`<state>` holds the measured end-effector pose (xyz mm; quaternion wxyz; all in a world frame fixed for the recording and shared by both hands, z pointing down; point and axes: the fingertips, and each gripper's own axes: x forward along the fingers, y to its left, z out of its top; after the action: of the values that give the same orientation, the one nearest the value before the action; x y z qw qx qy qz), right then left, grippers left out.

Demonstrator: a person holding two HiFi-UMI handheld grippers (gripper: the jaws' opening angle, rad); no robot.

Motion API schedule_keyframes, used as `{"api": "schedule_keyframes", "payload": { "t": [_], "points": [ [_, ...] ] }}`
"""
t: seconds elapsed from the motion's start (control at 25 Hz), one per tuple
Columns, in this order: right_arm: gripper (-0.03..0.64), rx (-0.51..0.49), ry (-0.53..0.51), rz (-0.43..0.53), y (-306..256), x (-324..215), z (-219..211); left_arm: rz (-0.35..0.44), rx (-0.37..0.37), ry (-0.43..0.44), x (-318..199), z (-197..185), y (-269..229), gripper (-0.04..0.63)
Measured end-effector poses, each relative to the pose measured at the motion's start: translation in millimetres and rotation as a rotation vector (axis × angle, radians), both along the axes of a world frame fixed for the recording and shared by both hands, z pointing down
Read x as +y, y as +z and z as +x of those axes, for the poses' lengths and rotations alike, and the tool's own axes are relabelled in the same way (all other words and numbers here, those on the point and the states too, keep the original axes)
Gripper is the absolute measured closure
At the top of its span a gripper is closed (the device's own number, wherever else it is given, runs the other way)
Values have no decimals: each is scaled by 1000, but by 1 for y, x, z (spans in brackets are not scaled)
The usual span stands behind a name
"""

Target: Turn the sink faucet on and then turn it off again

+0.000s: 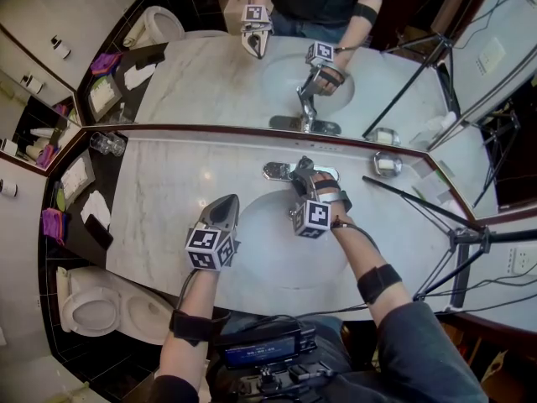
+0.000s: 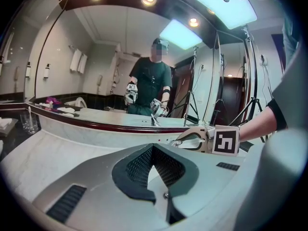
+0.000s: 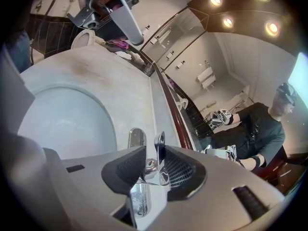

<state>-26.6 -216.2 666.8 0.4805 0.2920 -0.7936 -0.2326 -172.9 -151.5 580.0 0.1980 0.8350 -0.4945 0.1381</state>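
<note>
L gripper [image 1: 228,201] is held fwd w/ jaws closed, nothing gripped. R gripper [image 3: 151,160] is angled down, forearm extended, jaws clamped on faucet lever [image 3: 160,146].

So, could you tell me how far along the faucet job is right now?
Done: nothing I can confirm; no water shows in the basin, so whether it already ran is unclear. In hand: the right gripper has its jaws closed on the lever. To do: work the lever, then release. The left gripper hangs shut over the counter.
</note>
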Motion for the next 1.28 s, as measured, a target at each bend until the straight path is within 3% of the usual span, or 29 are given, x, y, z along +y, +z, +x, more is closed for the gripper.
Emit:
{"api": "schedule_keyframes", "payload": {
  "t": [0.32,0.76,1.04,1.28],
  "points": [
    [491,75,-56,-32,18,18,-11,8,-1,10,-5,7,-4,601],
    [489,74,-58,-21,19,19,-12,1,0,5,-1,4,1,601],
    [489,149,-88,-19,19,22,-8,15,-12,13,0,4,-10,600],
    [488,134,-45,-36,15,27,1,44,-17,13,2,2,-25,600]
  ]
}}
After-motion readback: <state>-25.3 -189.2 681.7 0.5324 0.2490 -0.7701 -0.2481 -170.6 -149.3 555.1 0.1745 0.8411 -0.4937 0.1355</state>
